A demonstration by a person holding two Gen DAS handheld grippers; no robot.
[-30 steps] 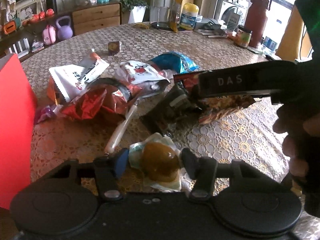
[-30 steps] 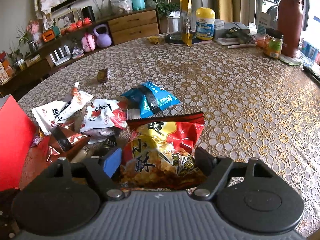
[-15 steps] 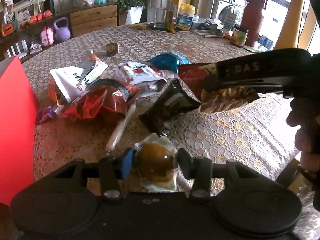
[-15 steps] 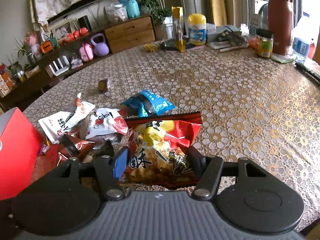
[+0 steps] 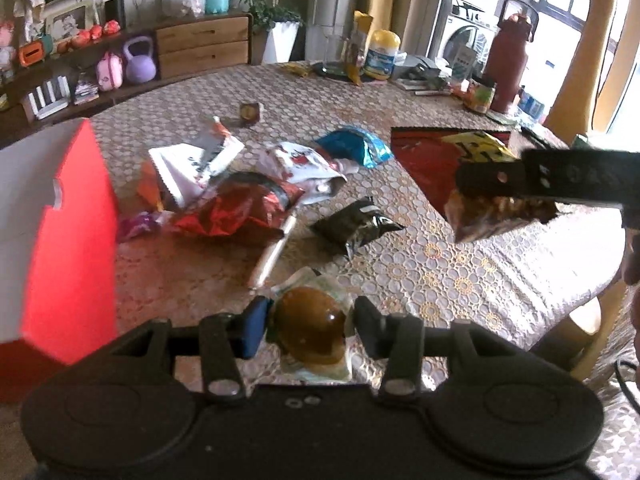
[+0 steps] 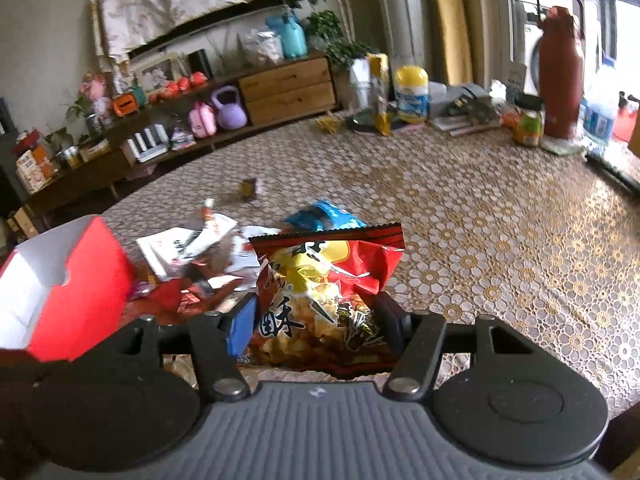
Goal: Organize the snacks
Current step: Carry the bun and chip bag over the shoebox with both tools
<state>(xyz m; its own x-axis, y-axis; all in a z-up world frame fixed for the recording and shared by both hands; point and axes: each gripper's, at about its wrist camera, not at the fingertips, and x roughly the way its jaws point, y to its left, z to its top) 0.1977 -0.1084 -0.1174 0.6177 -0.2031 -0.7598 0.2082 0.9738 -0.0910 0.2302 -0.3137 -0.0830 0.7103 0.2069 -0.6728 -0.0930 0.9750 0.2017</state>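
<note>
My left gripper (image 5: 310, 326) is shut on a brown round snack in a clear wrapper (image 5: 310, 326), held off the table. My right gripper (image 6: 316, 322) is shut on a red and yellow crisp bag (image 6: 324, 280), also lifted; in the left wrist view that same crisp bag (image 5: 432, 168) hangs at the right from the other gripper's black fingers (image 5: 500, 178). A heap of snack packets (image 5: 240, 200) lies on the patterned table (image 5: 460, 280): a red foil bag, white packets, a blue packet (image 5: 352, 152) and a black packet (image 5: 356, 226). A red open box (image 5: 68, 240) stands at the left.
A small brown cube (image 5: 250, 112) sits alone beyond the heap. Bottles, a yellow-lidded tub (image 6: 412, 94), a jar and a tall red flask (image 6: 560, 64) crowd the table's far edge. The table's right half (image 6: 500, 240) bears only the lace cloth. A low sideboard stands behind.
Both grippers closed on their snacks and rose from the table, carrying the brown snack and the crisp bag up. The red box shows more of its open top now.
</note>
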